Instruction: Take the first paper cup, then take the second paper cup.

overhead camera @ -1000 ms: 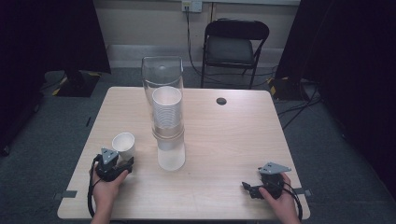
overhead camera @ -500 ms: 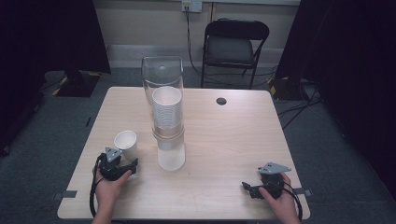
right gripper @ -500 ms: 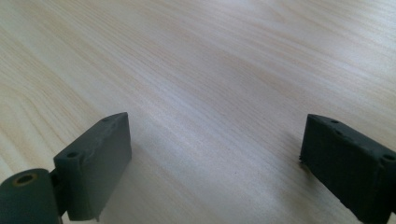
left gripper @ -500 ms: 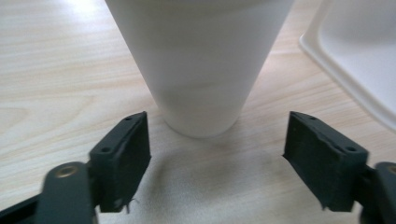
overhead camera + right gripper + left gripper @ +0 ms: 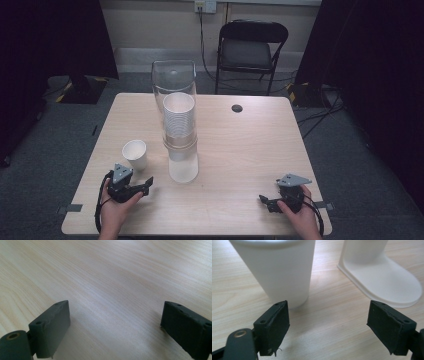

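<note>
Left hand-held gripper (image 5: 328,322) – jaws just opened wide, empty, paper cup (image 5: 277,270) just beyond; right hand-held gripper (image 5: 115,327) wide, empty.

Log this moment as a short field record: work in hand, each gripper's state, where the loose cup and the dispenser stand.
work: single paper cup set upright on the table, left of the cup dispenser
left gripper: open; jaws have just been opening, cup ahead of them, not between the pads
right gripper: open, nothing between the jaws, resting near the table's front right
cup dispenser: clear tube holding a stack of cups, on a white base
other: small black disc at the far side; chair behind the table
</note>
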A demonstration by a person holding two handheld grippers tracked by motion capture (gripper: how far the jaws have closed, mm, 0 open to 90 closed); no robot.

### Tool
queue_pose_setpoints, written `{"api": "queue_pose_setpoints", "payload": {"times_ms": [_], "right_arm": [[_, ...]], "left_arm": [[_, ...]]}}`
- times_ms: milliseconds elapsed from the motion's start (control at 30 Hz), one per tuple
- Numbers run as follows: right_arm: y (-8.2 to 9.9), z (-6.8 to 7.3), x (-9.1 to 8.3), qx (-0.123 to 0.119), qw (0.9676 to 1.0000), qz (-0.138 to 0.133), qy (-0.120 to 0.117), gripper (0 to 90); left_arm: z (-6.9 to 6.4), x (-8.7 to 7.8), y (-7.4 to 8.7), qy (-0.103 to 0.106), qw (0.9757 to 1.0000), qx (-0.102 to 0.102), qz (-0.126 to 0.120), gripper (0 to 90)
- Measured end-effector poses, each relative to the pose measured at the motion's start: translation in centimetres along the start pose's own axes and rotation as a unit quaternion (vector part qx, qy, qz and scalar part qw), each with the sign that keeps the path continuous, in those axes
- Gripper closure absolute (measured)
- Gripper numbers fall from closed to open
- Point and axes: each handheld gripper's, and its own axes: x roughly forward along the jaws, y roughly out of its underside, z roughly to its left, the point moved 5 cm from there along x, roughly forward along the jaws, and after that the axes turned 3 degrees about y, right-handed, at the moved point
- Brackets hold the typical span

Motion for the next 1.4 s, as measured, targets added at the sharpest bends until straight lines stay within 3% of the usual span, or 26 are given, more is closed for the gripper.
{"api": "queue_pose_setpoints", "payload": {"times_ms": [167,500,933,1133,1233,1333,1400], "right_arm": [[0.0,0.0,0.0,0.000,1.0000,0.000,0.000,8.0],[0.0,0.0,0.0,0.000,1.0000,0.000,0.000,7.9],[0.0,0.0,0.0,-0.001,1.0000,0.000,0.000,8.0],[0.0,0.0,0.0,-0.001,1.0000,0.000,0.000,7.9],[0.0,0.0,0.0,-0.001,1.0000,0.000,0.000,7.9],[0.0,0.0,0.0,-0.001,1.0000,0.000,0.000,7.9],[0.0,0.0,0.0,-0.002,1.0000,0.000,-0.001,7.9]], "left_arm": [[-0.7,-0.3,-1.1,0.009,0.9998,0.018,-0.006,16.3],[-2.9,-0.5,-4.0,0.036,0.9987,0.031,-0.019,15.8],[-5.0,0.4,-6.8,0.064,0.9964,0.033,-0.044,17.0],[-6.9,1.7,-8.3,0.083,0.9942,0.039,-0.056,17.0],[-7.3,2.2,-8.7,0.078,0.9942,0.052,-0.053,17.1],[-7.6,2.8,-9.2,0.075,0.9941,0.041,-0.067,17.2],[-7.5,3.0,-9.5,0.070,0.9935,0.058,-0.068,18.1]]}}
